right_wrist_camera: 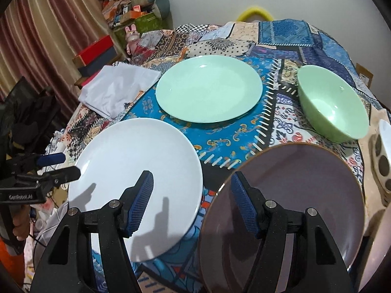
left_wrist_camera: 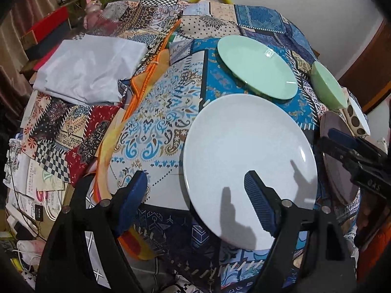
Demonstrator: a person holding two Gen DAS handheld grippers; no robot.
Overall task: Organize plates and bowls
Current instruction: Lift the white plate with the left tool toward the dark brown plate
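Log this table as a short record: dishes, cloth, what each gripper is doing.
plates: white plate, green plate, mauve plate, all lying flat, none stacked
bowls: green bowl; spotted bowl at the right edge
surface: patterned tablecloth
left gripper: open above the white plate's left rim, holding nothing
right gripper: open above the gap between white and mauve plates, holding nothing

- Bright overhead light, crisp claw shadows falling on the white plate [right_wrist_camera: 136, 171].
- Small glare spots glint on the green plate [right_wrist_camera: 209, 89].
- Fisheye bends and darkens every corner.
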